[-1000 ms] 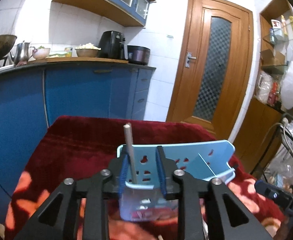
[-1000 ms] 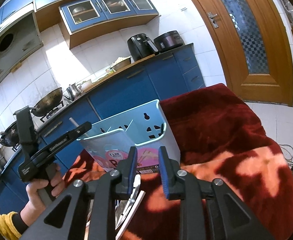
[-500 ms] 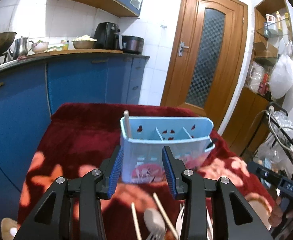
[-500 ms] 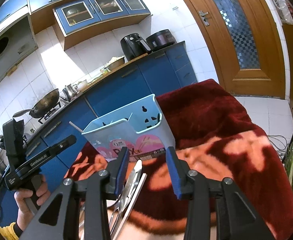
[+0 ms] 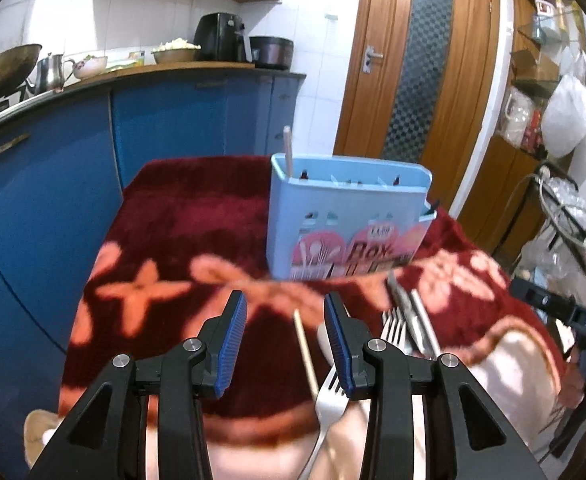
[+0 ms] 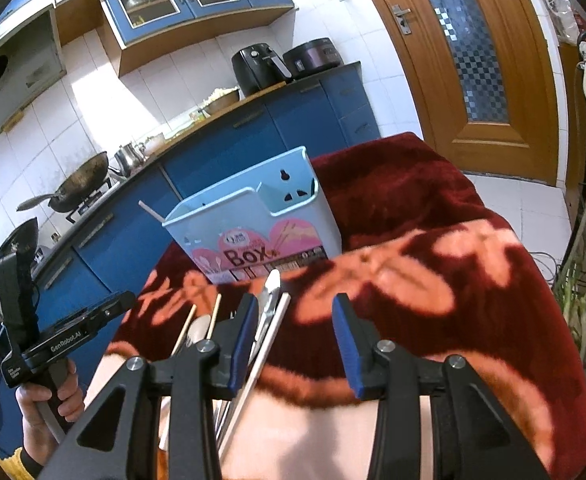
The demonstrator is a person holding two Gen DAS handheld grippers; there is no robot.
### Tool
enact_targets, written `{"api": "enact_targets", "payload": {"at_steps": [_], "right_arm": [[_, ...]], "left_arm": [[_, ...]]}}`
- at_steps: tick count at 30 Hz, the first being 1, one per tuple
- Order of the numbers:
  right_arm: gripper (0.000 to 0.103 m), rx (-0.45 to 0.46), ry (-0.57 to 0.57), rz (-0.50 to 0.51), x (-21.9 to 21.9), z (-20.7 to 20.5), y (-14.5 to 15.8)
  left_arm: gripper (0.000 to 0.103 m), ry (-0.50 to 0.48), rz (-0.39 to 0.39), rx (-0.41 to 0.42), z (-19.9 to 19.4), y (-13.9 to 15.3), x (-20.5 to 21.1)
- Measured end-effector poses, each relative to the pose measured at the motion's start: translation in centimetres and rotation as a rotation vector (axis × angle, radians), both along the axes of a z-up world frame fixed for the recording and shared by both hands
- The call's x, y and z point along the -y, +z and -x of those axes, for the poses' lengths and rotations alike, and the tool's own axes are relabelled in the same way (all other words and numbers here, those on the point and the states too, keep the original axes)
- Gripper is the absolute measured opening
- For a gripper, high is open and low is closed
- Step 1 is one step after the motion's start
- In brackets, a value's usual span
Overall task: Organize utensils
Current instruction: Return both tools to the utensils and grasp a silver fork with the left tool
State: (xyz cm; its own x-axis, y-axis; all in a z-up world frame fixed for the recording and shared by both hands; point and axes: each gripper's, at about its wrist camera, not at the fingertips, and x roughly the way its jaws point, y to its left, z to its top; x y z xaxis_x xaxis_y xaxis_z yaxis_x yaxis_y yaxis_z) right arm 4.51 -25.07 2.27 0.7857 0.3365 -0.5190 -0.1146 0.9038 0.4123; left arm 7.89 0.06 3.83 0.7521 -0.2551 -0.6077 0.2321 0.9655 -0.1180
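A light blue utensil box [image 5: 345, 220] stands upright on the red flowered blanket [image 5: 181, 240], with one wooden chopstick [image 5: 288, 148] standing in its left compartment. It also shows in the right wrist view [image 6: 253, 220]. Loose utensils lie in front of it: a chopstick [image 5: 305, 352], forks [image 5: 331, 400] and knives [image 5: 413, 320]. My left gripper [image 5: 285, 340] is open and empty above them. My right gripper [image 6: 293, 340] is open and empty, with knives [image 6: 269, 320] and chopsticks [image 6: 213, 316] lying at its left finger.
Blue kitchen cabinets [image 5: 153, 120] with a counter of pots and appliances stand behind the table. A wooden door [image 5: 417, 60] is at the back right. Shelves and cables [image 5: 565, 200] are on the right. The blanket's edge drops off on the left.
My left gripper let go of the chopstick in the box, opened and pulled back low over the loose utensils. My right gripper opened wider and drew back a little.
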Motion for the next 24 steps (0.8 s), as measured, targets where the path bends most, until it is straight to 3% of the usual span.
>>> {"api": "enact_targets", "payload": {"at_steps": [9,24], "right_arm": [[0.042,-0.053,0.006,0.012,-0.3,1.0,-1.1],[0.042,-0.102,0.018,0.025,-0.2,1.7,-2.3]], "left_arm": [[0.041,-0.023,-0.068,-0.083,0.9,-1.8,0.0],[0.041,-0.123,-0.112,-0.261,2.4,-4.2,0.4]]}}
